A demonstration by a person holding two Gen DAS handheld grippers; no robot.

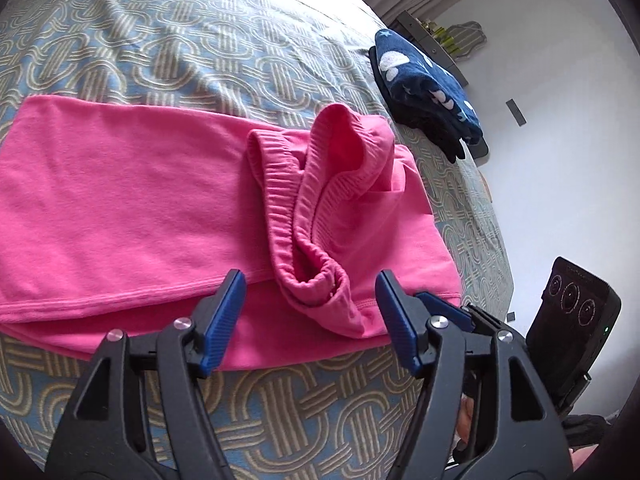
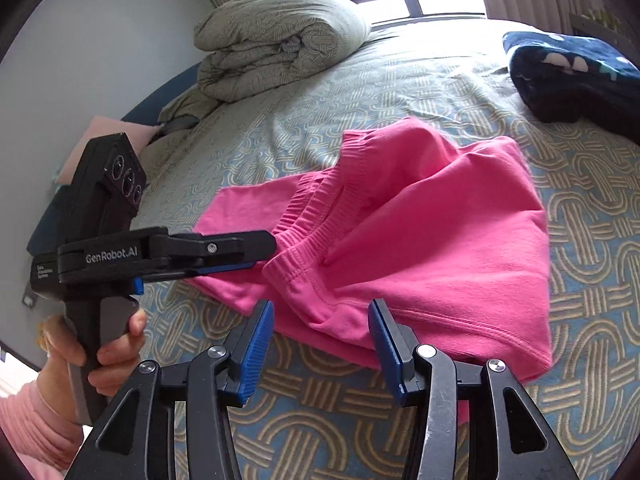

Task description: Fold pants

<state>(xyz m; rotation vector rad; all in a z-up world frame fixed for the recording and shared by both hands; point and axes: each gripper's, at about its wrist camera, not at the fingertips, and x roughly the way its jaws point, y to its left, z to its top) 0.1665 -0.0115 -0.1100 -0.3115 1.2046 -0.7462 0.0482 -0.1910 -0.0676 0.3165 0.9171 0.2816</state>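
The pink pants lie folded on the patterned bedspread, with the ribbed cuffs and elastic waistband bunched on top near the front edge. My left gripper is open and empty, its blue pads on either side of the bunched cuff just above the pants' near edge. In the right wrist view the pants fill the middle. My right gripper is open and empty at the pants' near hem. The left gripper shows there from the side, reaching toward the waistband.
A folded dark blue star-print garment lies at the bed's far right edge; it also shows in the right wrist view. A rolled grey-green duvet sits at the head of the bed. The bed edge drops off on the right.
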